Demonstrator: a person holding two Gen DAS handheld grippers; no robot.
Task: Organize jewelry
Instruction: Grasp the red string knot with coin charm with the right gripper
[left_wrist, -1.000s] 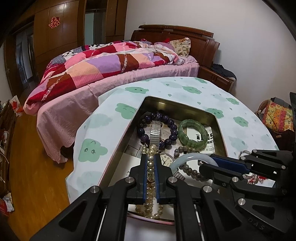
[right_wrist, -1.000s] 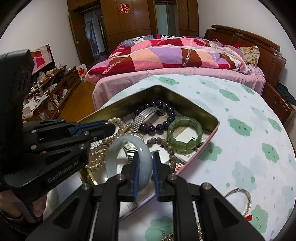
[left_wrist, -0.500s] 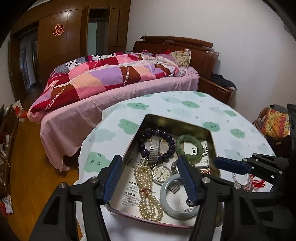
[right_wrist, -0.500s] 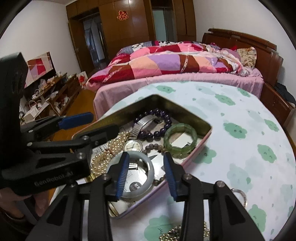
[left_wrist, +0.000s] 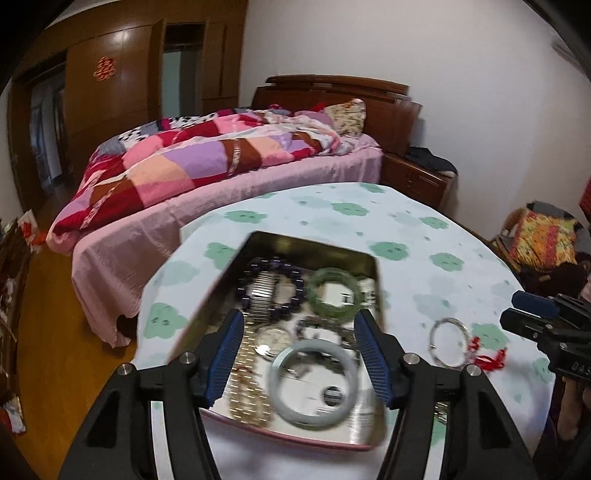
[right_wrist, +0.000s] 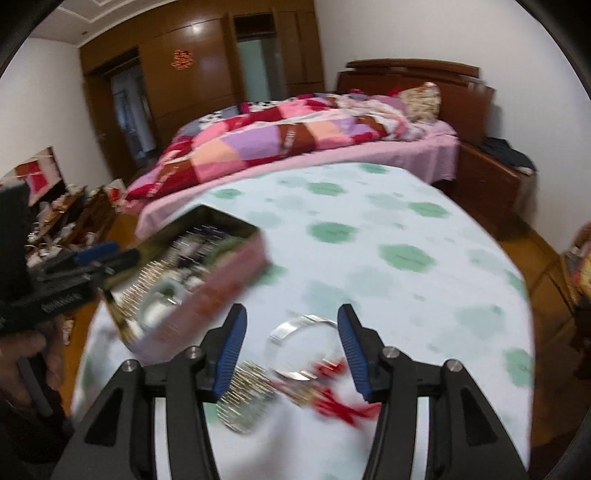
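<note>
A metal tin (left_wrist: 288, 240) on the table holds a pale jade bangle (left_wrist: 314, 384), a pearl strand (left_wrist: 247, 387), a watch (left_wrist: 273, 338), a green bracelet (left_wrist: 334, 291) and a dark bead bracelet (left_wrist: 275, 288). My left gripper (left_wrist: 299, 354) is open and empty above the tin's near end. My right gripper (right_wrist: 291, 343) is open and empty over a silver bangle (right_wrist: 299, 343) that lies on the cloth outside the tin (right_wrist: 207, 291). Red tassels (right_wrist: 343, 402) and a bead chain (right_wrist: 243, 398) lie beside it. The silver bangle also shows in the left wrist view (left_wrist: 448, 345).
The round table has a white cloth with green clouds (left_wrist: 388, 229). A bed with a patchwork quilt (left_wrist: 207, 162) stands behind it. A wooden nightstand (right_wrist: 491, 184) is at the right, a cluttered shelf (right_wrist: 62, 214) at the left.
Both grippers opened and let go: pearls and pale bangle now lie in the tin. Both pulled back; the right one swung right, over the silver bangle.
</note>
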